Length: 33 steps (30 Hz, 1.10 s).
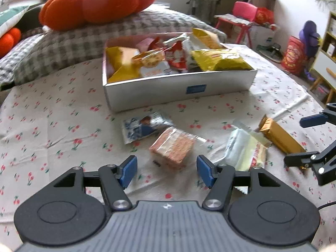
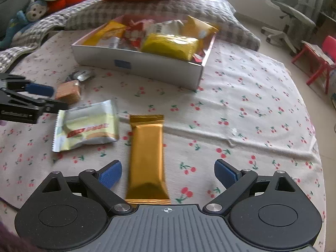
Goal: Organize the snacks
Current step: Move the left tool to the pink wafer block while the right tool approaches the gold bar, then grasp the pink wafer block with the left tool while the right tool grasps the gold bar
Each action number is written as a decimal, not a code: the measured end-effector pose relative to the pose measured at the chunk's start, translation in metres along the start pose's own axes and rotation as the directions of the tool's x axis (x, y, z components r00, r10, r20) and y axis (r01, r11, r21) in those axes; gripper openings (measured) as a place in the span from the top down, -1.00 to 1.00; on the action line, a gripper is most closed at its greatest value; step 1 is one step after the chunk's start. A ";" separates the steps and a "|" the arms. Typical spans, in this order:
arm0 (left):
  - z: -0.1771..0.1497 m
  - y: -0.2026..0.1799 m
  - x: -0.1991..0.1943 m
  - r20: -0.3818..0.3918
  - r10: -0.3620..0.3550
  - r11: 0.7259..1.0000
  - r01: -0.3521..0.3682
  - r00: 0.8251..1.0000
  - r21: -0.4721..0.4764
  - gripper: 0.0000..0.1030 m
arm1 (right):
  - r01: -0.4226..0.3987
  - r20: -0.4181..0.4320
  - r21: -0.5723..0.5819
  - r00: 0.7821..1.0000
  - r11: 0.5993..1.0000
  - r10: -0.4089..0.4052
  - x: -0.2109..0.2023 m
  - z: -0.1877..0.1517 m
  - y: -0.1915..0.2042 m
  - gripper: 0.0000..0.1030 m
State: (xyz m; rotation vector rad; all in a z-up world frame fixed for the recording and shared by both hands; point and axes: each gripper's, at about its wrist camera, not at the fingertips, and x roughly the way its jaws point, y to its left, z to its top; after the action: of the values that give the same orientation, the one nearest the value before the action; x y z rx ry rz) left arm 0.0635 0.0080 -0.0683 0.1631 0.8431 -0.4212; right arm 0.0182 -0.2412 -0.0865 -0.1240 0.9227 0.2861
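Gold-wrapped bar [image 2: 148,157] lies between the wide-open, empty right claw [image 2: 168,173]: light, slippery foil; best pinched across its narrow middle

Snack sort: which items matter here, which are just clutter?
Job: white box of snacks; loose on the sheet: blue-white packet, clear-wrapped pink bar, silver-yellow packet, gold bar.

Clutter: orange pumpkin cushion, checked pillow, blue plush toy, office chair, red chair.
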 end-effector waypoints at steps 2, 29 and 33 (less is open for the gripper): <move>0.002 -0.004 0.004 0.006 0.002 1.000 -0.002 1.000 0.020 -0.16 | -0.009 0.008 -0.014 1.000 1.000 0.010 -0.001 0.000 0.003 -0.84; 0.017 -0.018 0.018 0.035 0.049 0.996 -0.051 0.998 0.071 -0.24 | -0.064 0.032 -0.003 0.997 0.998 0.064 0.002 0.002 -0.002 -0.24; 0.017 -0.022 0.017 0.026 0.045 0.996 -0.047 0.999 0.074 -0.06 | -0.084 0.027 -0.010 0.996 0.996 0.085 0.000 0.004 -0.001 0.17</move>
State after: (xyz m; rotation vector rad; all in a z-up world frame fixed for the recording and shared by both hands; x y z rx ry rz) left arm 0.0757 -0.0224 -0.0694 0.2452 0.7985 -0.4106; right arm 0.0215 -0.2414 -0.0847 -0.0887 0.9009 0.3693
